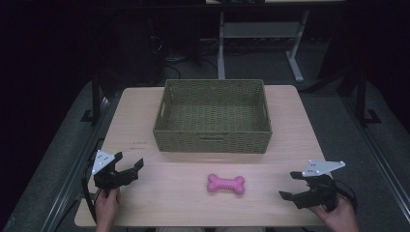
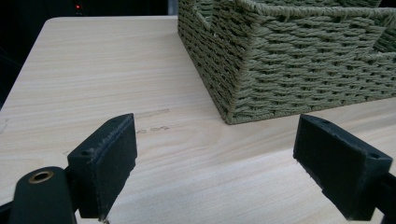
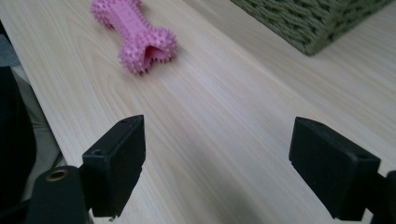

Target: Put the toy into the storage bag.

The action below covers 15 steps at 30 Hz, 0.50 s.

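Observation:
A pink spiky bone-shaped toy (image 1: 226, 184) lies on the light wooden table (image 1: 135, 121), in front of a green woven basket (image 1: 212, 140). My left gripper (image 1: 129, 164) rests at the table's front left corner, open, with nothing between its jaws. My right gripper (image 1: 291, 184) sits at the front right, open and pointing left toward the toy, well short of it. In the right gripper view the toy (image 3: 135, 32) lies ahead at the upper left, past the gripper (image 3: 217, 172). In the left gripper view the gripper (image 2: 217, 172) faces the basket's near corner (image 2: 280, 70).
The basket looks empty inside and stands mid-table, its front wall just behind the toy. Bare tabletop (image 3: 224, 116) lies between each gripper and the toy. A white desk frame (image 1: 261, 34) stands on the dark floor behind the table.

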{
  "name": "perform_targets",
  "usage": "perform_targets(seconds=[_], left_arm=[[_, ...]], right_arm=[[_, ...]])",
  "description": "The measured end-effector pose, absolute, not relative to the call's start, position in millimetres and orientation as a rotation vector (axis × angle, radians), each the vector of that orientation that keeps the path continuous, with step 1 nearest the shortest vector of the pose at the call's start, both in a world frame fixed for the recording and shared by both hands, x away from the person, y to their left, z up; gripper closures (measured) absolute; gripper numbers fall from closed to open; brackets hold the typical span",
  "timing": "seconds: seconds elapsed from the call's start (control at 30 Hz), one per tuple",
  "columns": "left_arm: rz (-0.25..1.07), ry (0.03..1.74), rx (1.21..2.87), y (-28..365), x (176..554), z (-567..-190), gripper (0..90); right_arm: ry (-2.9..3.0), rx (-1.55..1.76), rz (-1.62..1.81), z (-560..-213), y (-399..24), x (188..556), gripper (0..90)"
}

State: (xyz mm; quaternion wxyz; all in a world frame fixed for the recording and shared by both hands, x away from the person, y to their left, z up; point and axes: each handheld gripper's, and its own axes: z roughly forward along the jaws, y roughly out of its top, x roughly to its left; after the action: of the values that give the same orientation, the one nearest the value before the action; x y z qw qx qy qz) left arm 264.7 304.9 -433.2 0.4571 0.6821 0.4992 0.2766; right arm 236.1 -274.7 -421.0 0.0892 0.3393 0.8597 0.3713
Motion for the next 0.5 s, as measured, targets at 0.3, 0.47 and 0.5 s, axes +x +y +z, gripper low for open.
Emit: perform_targets(seconds=[0.3,0.47,0.5], left_arm=[[0.679,1.229,1.689,304,267,-434,13.0],[0.68,1.225,1.689,303,268,-434,13.0],[0.678,1.224,1.689,303,268,-434,13.0]], right_arm=[[2.659,0.918,1.079,-418,-253,251,15.5],[2.723,0.866,1.05,-415,-239,260,15.6],[2.723,0.866,1.05,-415,-239,260,15.6]])
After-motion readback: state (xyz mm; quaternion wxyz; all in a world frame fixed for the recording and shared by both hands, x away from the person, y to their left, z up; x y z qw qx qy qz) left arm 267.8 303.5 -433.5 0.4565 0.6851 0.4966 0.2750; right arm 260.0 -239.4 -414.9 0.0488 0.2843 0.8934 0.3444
